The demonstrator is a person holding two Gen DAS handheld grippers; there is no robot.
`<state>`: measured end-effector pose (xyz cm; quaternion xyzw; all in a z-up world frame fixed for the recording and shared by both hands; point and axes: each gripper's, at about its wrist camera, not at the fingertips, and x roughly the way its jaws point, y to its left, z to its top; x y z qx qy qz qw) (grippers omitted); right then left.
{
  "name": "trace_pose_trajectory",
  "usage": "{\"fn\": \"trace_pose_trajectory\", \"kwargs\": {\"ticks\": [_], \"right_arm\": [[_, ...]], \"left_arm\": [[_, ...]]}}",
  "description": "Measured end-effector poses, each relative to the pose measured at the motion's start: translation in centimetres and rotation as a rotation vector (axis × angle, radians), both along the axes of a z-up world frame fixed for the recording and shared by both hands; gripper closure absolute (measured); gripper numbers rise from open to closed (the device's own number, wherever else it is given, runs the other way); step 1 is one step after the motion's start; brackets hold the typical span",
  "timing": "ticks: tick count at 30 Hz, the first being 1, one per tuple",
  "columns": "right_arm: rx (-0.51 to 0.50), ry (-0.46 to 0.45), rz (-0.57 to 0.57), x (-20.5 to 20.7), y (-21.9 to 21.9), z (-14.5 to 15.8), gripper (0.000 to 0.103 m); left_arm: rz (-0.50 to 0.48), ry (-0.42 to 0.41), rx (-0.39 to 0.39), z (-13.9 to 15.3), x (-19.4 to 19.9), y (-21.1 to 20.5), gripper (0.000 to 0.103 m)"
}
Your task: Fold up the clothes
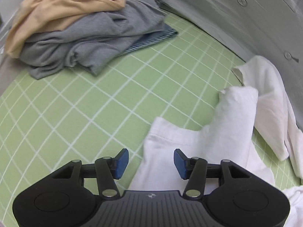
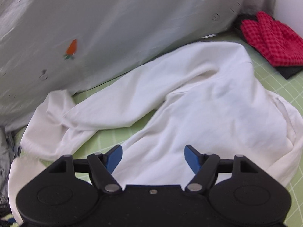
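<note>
A: Status of the white top?

B: It is found lying crumpled and unfolded on the green sheet, close against the pale cover at the back. One sleeve is seen thrown out sideways; the body is bunched.

A: Grippers?

B: The left gripper is held with jaws about half apart, above the top's near edge; nothing is gripped. The right gripper is spread wider, over the body cloth; nothing is clamped there either.

A: Work completed?

B: A grey garment and a tan one are noted piled at the far corner, loosely rather than neatly. A red checked piece is laid flat on a dark item. Whether these count as finished cannot be told.

A: Outstanding?

B: The white top is judged wholly undone: flattening, sleeves, folds all remain.
</note>
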<state>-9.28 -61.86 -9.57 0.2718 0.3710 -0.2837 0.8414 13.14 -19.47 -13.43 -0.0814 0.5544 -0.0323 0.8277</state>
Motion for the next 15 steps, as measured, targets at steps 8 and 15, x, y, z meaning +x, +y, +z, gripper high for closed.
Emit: {"fn": "trace_pose_trajectory", "kwargs": {"ticks": [8, 15], "right_arm": [[-0.049, 0.025, 0.049, 0.0, 5.3, 1.2, 0.026], [-0.052, 0.055, 0.063, -1.2, 9.5, 0.5, 0.027]], "left_arm": [[-0.076, -0.009, 0.010, -1.1, -0.5, -0.1, 0.091], [-0.002, -0.067, 0.001, -1.1, -2.1, 3.5, 0.101]]}}
